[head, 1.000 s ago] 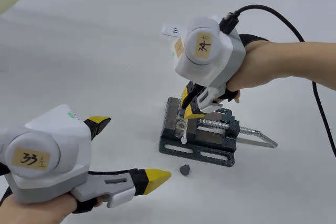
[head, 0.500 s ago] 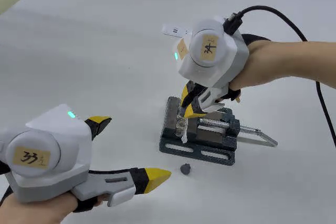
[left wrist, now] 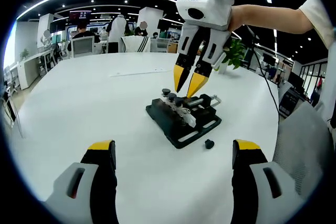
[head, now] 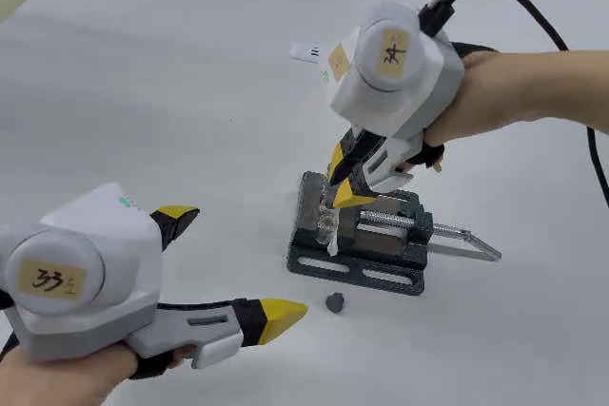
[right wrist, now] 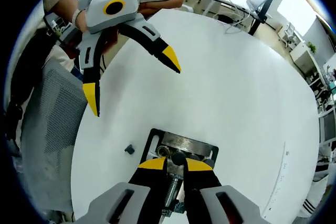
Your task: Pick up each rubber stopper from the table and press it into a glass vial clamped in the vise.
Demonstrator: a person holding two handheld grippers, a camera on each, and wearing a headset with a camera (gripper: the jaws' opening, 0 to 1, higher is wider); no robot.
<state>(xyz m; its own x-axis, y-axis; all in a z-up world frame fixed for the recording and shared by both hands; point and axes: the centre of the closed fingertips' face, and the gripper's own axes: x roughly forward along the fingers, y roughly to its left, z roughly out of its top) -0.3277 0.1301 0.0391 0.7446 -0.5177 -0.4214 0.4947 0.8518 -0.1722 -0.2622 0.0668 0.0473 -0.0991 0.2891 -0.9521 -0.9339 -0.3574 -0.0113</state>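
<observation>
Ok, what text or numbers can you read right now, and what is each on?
"33", handwritten, then an unclear mark: yellow sticker on the left gripper.
"34", handwritten, then an unclear mark: tan sticker on the right gripper.
Printed marks on the white strip lying on the table: too small to read.

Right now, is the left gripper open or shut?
Open. The left gripper has its yellow-tipped jaws spread wide with nothing between them; the loose rubber stopper lies untouched beyond them.
</observation>
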